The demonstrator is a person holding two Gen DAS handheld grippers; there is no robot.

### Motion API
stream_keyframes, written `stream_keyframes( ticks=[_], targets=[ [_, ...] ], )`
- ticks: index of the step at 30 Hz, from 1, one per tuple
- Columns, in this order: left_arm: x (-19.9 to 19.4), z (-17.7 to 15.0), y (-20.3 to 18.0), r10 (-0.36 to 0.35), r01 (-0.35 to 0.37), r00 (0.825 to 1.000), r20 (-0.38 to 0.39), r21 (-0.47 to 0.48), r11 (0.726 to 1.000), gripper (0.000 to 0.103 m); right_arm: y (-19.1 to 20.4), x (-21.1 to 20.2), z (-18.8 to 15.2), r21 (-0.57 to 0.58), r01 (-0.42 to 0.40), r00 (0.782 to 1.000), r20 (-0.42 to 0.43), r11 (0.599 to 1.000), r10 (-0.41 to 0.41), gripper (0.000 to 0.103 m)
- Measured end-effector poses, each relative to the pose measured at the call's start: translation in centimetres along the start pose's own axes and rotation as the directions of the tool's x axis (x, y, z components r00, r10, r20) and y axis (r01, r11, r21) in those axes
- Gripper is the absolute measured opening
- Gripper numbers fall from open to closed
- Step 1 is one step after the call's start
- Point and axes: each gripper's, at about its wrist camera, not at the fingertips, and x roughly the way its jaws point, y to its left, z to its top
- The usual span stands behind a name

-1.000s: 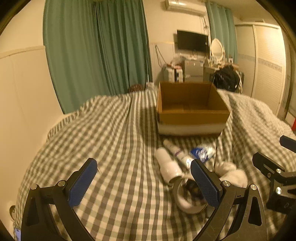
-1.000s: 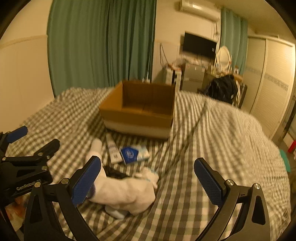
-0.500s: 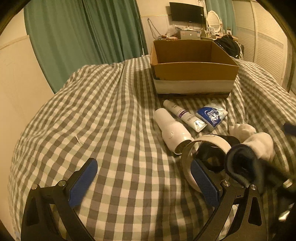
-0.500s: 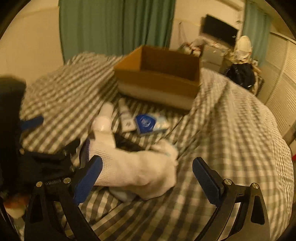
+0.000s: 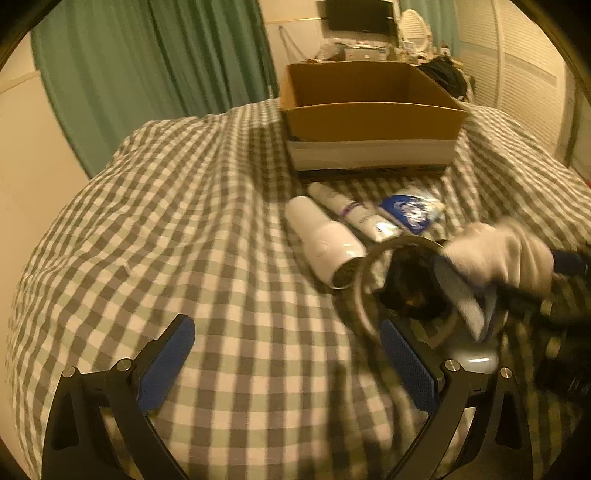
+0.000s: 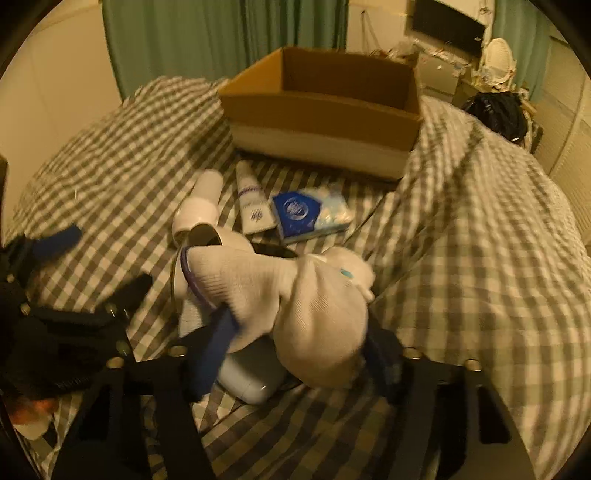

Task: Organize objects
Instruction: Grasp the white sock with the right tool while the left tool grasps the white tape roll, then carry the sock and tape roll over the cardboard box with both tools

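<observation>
A pile of objects lies on the checked bed in front of an open cardboard box [image 5: 369, 118] [image 6: 321, 110]. My right gripper [image 6: 299, 343] is shut on a white sock [image 6: 295, 295], which also shows in the left wrist view [image 5: 502, 251]. Under the sock lie white headphones [image 5: 369, 295] with dark ear pads and a small white case [image 6: 251, 376]. Behind them lie a white cylindrical bottle [image 5: 321, 236] [image 6: 199, 210], a white tube [image 5: 354, 214] [image 6: 251, 203] and a blue tissue pack [image 5: 410, 210] [image 6: 310, 214]. My left gripper [image 5: 288, 365] is open and empty, left of the pile.
Green curtains [image 5: 155, 74] hang behind the bed. A desk with a TV [image 6: 447, 26], a mirror and a dark bag [image 6: 498, 110] stands at the back right. The checked cover [image 5: 166, 221] spreads to the left of the pile.
Both grippers have moved down toward the pile. My right gripper has shut on the white sock, where it was open before. My left gripper stays open.
</observation>
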Motion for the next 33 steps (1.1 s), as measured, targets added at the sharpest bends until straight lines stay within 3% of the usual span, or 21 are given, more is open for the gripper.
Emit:
stream_keyframes(
  ticks=[6,10,21,23,25,30,33],
  targets=[
    [0.0,0.5,-1.7,-0.137,0.137,0.991,-0.013,0.01,0.991,0.103,-2.2,-4.5,1.4,0.055,0.064,0.985,0.154,0.996,-0.072,0.05],
    [0.5,1.2,-3.1,-0.212,0.213,0.977,-0.029,0.007,0.977,0.103,-3.7,-6.0,2.2,0.089,0.101,0.973,0.197,0.991,-0.117,0.049],
    [5.6,2.3,-5.7,-0.245,0.248,0.961,-0.131,0.007,0.969,0.103,-5.7,-4.0,1.6,0.134,0.039,0.986,0.153,0.99,-0.06,0.048],
    [6.3,2.4,-5.8,-0.261,0.264,0.954,-0.15,-0.002,0.964,0.098,-6.1,-3.7,1.3,0.143,0.029,0.988,0.144,0.989,-0.049,0.048],
    [6.3,2.3,-5.9,-0.276,0.28,0.949,-0.153,0.008,0.96,0.085,-6.4,-3.7,1.0,0.146,0.024,0.988,0.145,0.989,-0.045,0.048],
    [5.2,2.2,-5.8,-0.317,0.321,0.938,-0.139,0.008,0.947,0.085,-5.9,-4.2,0.7,0.134,0.035,0.987,0.15,0.99,-0.055,0.048],
    [3.9,2.2,-5.5,-0.312,0.316,0.943,-0.114,0.014,0.949,0.085,-5.6,-4.7,0.6,0.123,0.041,0.985,0.16,0.991,-0.061,0.048]
  ],
)
